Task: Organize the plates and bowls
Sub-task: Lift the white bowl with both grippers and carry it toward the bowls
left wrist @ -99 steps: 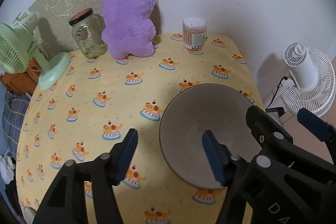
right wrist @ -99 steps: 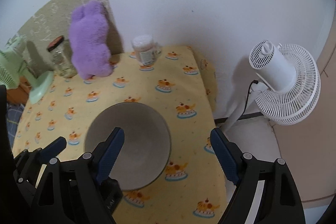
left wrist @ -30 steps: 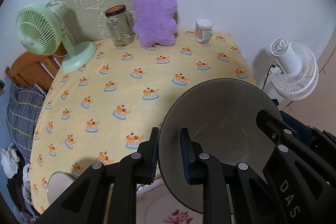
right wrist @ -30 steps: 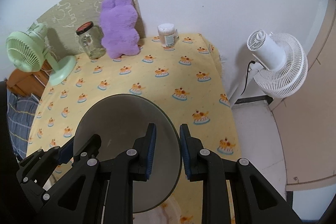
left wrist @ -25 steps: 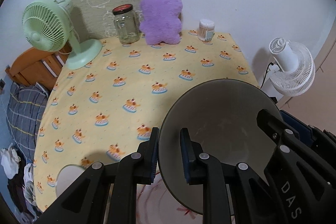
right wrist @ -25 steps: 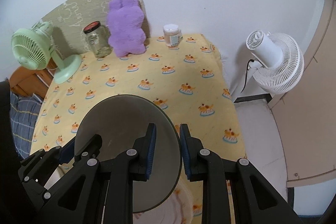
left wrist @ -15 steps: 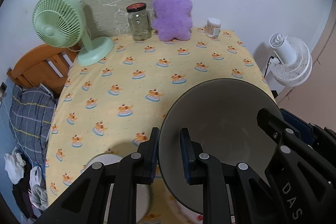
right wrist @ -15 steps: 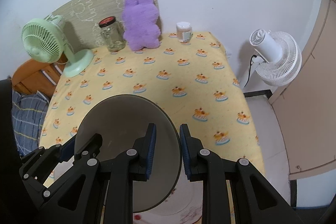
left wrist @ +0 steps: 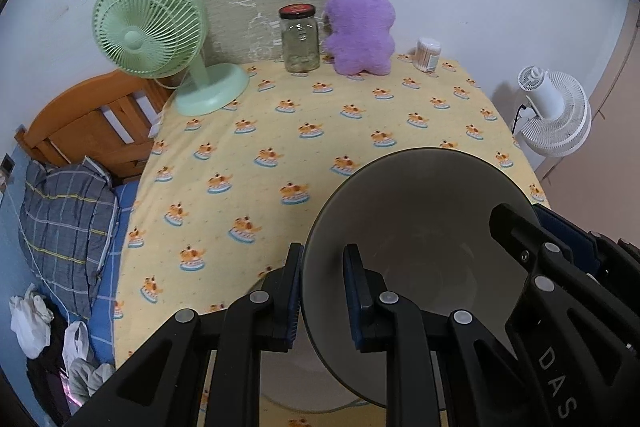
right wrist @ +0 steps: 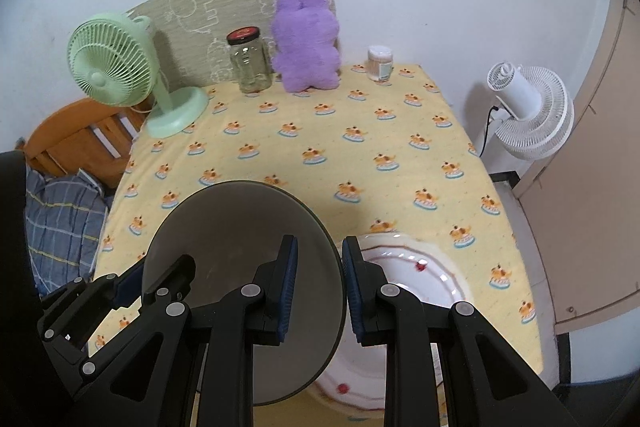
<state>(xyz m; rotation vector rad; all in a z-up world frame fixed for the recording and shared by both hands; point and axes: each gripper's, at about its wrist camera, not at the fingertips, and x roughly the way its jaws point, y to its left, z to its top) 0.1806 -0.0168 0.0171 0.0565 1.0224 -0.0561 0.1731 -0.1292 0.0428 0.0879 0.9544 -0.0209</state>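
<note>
Bowl (left wrist: 420,247) is now hanging in the air, both grippers clamping its rim: left gripper (left wrist: 322,295) is pinching the near-left edge, right gripper (right wrist: 316,287) is pinching the opposite edge, one pad inside and one outside on each. 3.3 s ago it was sitting on the yellow tablecloth (right wrist: 360,155) with both sets of jaws spread wide, so grasp and lift are done. Views are widening frame to frame, so the pair is pulling the bowl up and back toward the near table edge. White plate (right wrist: 416,279) with red marks is coming into sight directly under and right of the bowl; a paler dish (left wrist: 296,379) is showing below it in the left view. I'm judging that the next move is lowering it onto that plate. Green fan (left wrist: 160,39), jar (left wrist: 300,41), purple plush (left wrist: 360,27) are staying at the far edge, well apart.
</note>
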